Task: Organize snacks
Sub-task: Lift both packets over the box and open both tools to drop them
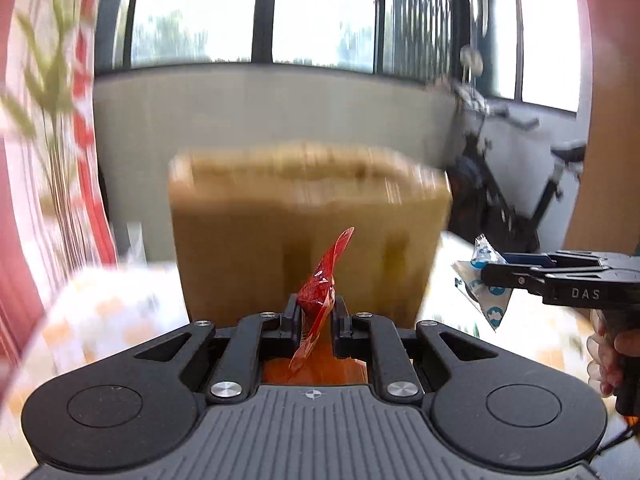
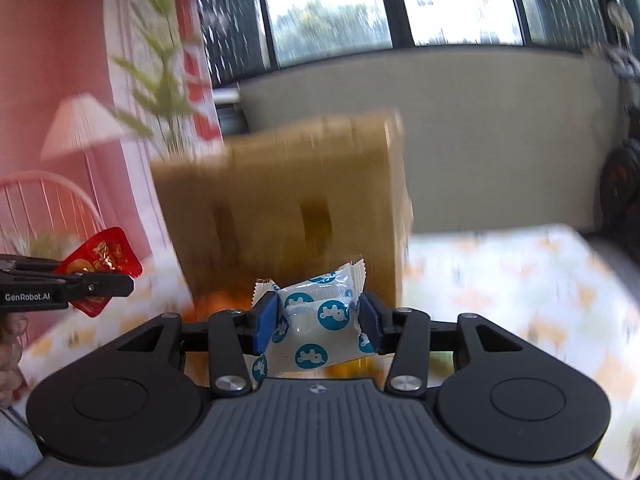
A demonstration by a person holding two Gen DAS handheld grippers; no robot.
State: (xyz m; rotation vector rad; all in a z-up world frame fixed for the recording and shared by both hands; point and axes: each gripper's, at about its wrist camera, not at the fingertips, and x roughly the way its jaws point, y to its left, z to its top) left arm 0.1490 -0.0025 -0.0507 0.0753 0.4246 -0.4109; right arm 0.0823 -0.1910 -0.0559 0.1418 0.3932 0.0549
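Red and thin, the snack packet [image 1: 320, 292] stands on its edge between the nearly closed fingers of the left gripper [image 1: 316, 316], pinched near its middle. The right gripper [image 2: 316, 312] is partly open around a white packet with blue mice [image 2: 316, 312], pressed by both blue pads [image 2: 266, 322]. Both are in front of the blurred cardboard box [image 1: 304, 216].

Black tongs [image 2: 318, 318] with blue pads [image 2: 267, 322], silver screws.
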